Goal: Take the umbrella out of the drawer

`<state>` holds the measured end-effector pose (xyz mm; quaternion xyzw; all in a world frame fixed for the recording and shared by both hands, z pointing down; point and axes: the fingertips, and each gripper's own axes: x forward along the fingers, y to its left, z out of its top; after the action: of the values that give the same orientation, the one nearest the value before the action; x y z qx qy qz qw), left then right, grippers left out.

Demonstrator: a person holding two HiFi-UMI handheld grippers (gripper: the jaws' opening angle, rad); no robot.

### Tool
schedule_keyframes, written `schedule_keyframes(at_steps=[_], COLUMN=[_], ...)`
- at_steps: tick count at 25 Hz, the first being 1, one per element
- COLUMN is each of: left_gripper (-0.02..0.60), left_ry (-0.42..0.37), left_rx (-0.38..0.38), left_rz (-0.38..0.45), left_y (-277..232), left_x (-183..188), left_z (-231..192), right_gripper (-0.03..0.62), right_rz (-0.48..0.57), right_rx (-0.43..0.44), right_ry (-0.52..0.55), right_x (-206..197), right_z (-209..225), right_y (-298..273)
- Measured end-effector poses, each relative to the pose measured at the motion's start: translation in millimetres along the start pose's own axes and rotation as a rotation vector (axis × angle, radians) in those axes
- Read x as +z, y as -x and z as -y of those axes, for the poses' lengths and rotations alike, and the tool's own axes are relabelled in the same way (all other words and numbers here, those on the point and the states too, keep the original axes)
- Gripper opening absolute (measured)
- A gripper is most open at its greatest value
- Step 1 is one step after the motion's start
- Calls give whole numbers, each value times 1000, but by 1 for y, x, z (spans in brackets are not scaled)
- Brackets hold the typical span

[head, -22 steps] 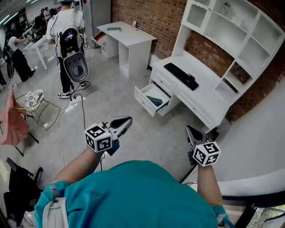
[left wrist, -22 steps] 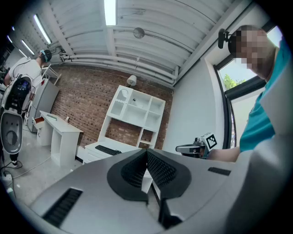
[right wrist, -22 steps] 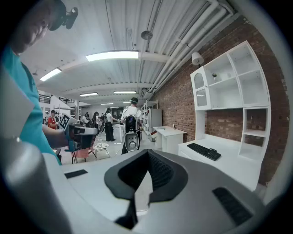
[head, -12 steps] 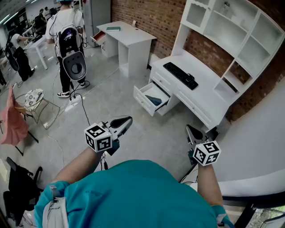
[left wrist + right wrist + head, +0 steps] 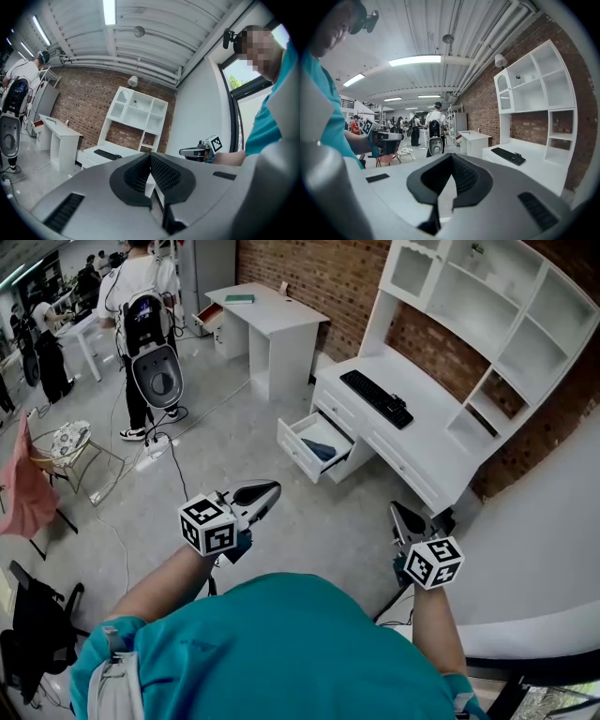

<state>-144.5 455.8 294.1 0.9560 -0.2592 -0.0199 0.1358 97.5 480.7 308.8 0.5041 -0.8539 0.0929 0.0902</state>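
A white desk (image 5: 412, 442) with a shelf unit stands against the brick wall, a black keyboard (image 5: 377, 397) on top. Its lower left drawer (image 5: 298, 452) is pulled open, and a dark blue folded umbrella (image 5: 320, 450) lies inside. My left gripper (image 5: 270, 489) is shut and empty, held level well short of the drawer. My right gripper (image 5: 397, 511) is also shut and empty, near the desk's front corner. In the left gripper view the shut left gripper (image 5: 150, 157) faces the desk (image 5: 101, 157). In the right gripper view the right gripper (image 5: 451, 157) points past the keyboard (image 5: 508, 156).
A second white desk (image 5: 267, 315) stands further back. A person with backpack gear (image 5: 145, 320) stands on the grey floor at the left, with cables (image 5: 159, 451) by their feet. A chair draped in red cloth (image 5: 23, 488) and a black chair (image 5: 37, 634) are at the far left.
The head view has shifted slightly, so the desk and drawer sit a little further left. Both grippers stay shut and in nearly the same place.
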Motion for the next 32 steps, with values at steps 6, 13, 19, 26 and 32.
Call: schedule_keyframes(at_steps=[6,13,19,26,32], left_gripper=[14,14,14,14,14], left_ry=[-6,2,5,38,31], left_rx=[-16,-42,-33,-34,-93], left_rz=[22,32,0,2,14], left_y=[-28,-62,-69,-89,-132], left_x=[-6,-21,-26,-25,-8], left_z=[30,67,58,-5,-105], right_gripper=[21,21,21,21,21], right_rz=[3,-3,2,-24,-7], right_rx=[3,20,41,45,17], right_ry=[9,50,33,20,19], right_x=[-2,1,1,-3,18], right_z=[22,44,53,69,98], right_y=[23,45,30,-31,-125])
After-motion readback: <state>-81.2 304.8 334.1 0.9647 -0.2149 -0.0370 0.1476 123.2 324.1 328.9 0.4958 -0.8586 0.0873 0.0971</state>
